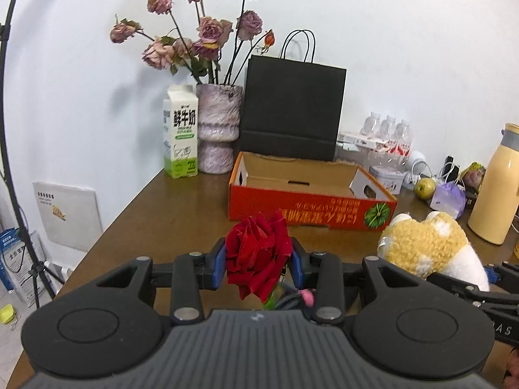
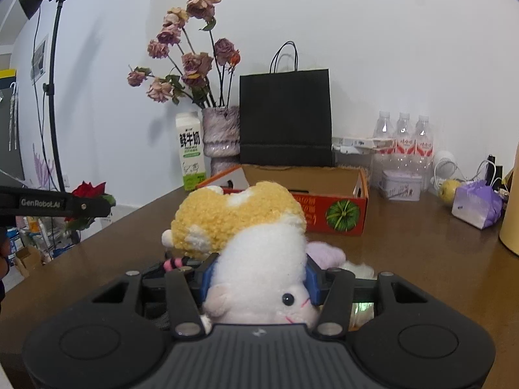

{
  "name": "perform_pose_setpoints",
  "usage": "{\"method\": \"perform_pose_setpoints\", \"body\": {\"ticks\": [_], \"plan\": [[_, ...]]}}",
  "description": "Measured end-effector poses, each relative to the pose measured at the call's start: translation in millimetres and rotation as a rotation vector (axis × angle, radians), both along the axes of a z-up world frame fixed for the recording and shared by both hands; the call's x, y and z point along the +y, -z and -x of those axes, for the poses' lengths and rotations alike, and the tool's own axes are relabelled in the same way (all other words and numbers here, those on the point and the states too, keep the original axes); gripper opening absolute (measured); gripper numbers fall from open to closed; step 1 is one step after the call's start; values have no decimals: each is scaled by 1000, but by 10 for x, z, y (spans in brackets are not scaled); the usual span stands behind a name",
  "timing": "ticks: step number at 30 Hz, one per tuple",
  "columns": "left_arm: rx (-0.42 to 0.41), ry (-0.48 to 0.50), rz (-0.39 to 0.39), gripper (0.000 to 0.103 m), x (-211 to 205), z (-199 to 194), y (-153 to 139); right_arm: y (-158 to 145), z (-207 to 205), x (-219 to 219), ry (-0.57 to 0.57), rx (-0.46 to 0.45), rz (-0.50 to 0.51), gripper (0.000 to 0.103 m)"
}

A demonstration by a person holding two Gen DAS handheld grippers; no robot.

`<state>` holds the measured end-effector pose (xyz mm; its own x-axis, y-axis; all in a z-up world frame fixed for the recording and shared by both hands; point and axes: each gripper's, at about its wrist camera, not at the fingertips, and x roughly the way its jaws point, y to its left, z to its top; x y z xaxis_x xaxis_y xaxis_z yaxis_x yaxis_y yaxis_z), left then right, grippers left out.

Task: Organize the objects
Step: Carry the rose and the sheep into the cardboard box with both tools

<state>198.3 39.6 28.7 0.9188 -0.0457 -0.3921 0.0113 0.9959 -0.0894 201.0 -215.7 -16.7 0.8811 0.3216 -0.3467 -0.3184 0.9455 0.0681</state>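
Note:
A red rose (image 1: 258, 253) is clamped between the blue pads of my left gripper (image 1: 259, 261), held above the brown table (image 1: 168, 214). The same rose (image 2: 89, 190) shows at the far left of the right wrist view. My right gripper (image 2: 258, 280) is shut on a white and yellow plush toy (image 2: 256, 259), its face turned toward the camera. That plush toy (image 1: 428, 246) also appears at the right of the left wrist view. An open orange cardboard box (image 1: 308, 194) lies just beyond both grippers, and it looks empty inside.
Behind the box stand a black paper bag (image 1: 292, 110), a vase of dried roses (image 1: 219, 129) and a milk carton (image 1: 180, 136). Water bottles (image 2: 404, 139), a tin (image 2: 400, 184), a green fruit (image 2: 449, 189), a purple pack (image 2: 476, 206) and a yellow flask (image 1: 496, 191) crowd the right side.

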Motion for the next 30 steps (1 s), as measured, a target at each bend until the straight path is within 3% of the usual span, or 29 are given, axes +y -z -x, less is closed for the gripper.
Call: {"method": "perform_pose_setpoints", "body": {"ticks": [20,30], "plan": [[-39,37,-7,39,-366,-1016,-348,-358,-949,-24,13,-20,-10,51],[-7,29,-15,39,-534,-1484,-455,-486,-1437,-21,23,8,4,51]]}}
